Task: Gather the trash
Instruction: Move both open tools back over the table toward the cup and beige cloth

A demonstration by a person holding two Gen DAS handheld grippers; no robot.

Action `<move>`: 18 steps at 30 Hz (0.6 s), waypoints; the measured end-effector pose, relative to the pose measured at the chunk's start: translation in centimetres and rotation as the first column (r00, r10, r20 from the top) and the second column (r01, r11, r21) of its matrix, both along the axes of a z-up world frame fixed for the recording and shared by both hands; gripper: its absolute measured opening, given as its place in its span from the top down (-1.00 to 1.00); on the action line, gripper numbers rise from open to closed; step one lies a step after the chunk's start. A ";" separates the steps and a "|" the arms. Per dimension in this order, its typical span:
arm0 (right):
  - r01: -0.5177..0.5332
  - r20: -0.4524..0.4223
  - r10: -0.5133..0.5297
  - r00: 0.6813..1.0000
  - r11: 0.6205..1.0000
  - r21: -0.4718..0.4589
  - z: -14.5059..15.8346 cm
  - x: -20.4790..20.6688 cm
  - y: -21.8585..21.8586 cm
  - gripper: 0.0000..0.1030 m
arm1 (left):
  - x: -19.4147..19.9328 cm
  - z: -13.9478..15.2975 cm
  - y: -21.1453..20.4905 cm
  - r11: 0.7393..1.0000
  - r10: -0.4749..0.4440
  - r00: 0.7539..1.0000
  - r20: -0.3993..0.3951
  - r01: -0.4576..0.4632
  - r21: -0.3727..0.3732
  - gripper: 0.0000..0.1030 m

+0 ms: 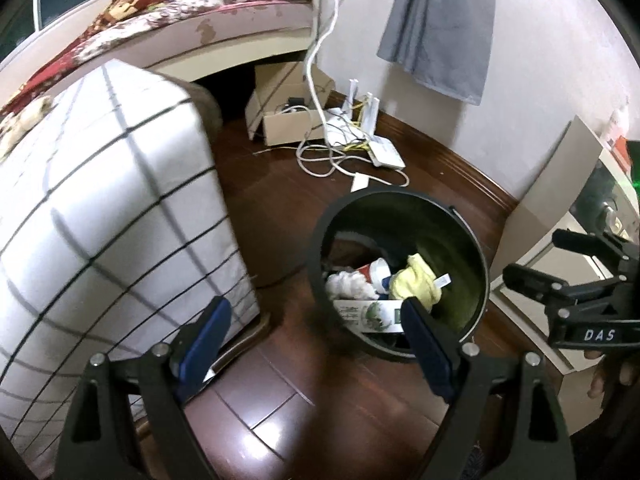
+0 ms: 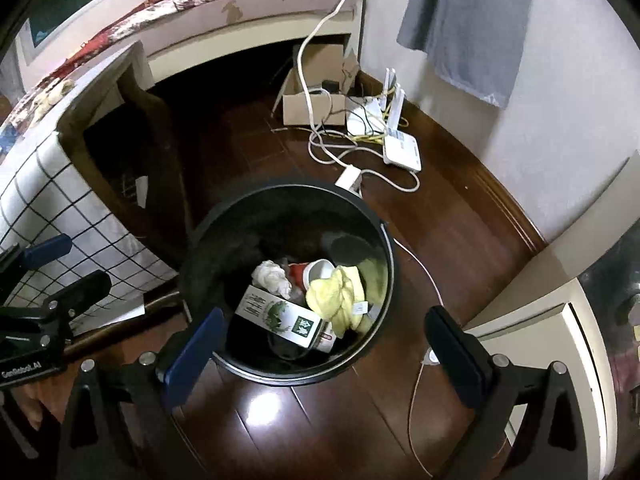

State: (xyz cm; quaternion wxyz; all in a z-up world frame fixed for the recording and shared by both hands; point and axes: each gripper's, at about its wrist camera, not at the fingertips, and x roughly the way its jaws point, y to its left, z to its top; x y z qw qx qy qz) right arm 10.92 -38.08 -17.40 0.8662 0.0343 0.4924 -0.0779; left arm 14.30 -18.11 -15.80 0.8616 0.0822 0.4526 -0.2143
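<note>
A black round trash bin (image 1: pixel 476 240) (image 2: pixel 384 232) stands on the dark wood floor. Inside lie a green-and-white carton (image 1: pixel 366 314) (image 2: pixel 280 314), a yellow cloth (image 1: pixel 414 280) (image 2: pixel 340 294), crumpled white paper (image 1: pixel 348 284) (image 2: pixel 272 276) and a red-and-white cup (image 1: pixel 372 270) (image 2: pixel 314 272). My left gripper (image 1: pixel 316 320) is open and empty above the floor just left of the bin. My right gripper (image 2: pixel 324 332) is open and empty over the bin's near rim. It also shows at the right edge of the left wrist view (image 1: pixel 544 260). The left gripper shows at the left edge of the right wrist view (image 2: pixel 68 264).
A white grid-patterned cover (image 1: pixel 108 216) (image 2: pixel 44 200) drapes furniture at left. A bed (image 1: pixel 208 12) lies behind. A cardboard box (image 1: pixel 284 120) (image 2: pixel 312 108), routers (image 1: pixel 386 152) (image 2: pixel 402 148) and tangled cables (image 1: pixel 324 156) sit on the floor by the wall. A white cabinet (image 1: pixel 560 216) (image 2: pixel 560 320) stands at right.
</note>
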 end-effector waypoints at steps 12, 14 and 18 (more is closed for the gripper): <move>-0.083 0.080 0.082 0.993 0.997 0.000 3.0 -0.3 5.0 -0.97 | -1.7 3.3 4.7 0.996 0.088 0.993 0.084 -0.086 -0.030 -0.71; -0.099 0.088 0.099 0.991 0.995 -0.001 3.3 -0.2 5.8 -0.97 | -1.8 3.6 5.2 0.995 0.098 0.991 0.091 -0.095 -0.032 -0.71; -0.130 0.111 0.131 0.985 0.991 -0.011 4.2 0.2 7.2 -0.97 | -1.8 4.3 6.1 0.993 0.120 0.987 0.107 -0.117 -0.036 -0.71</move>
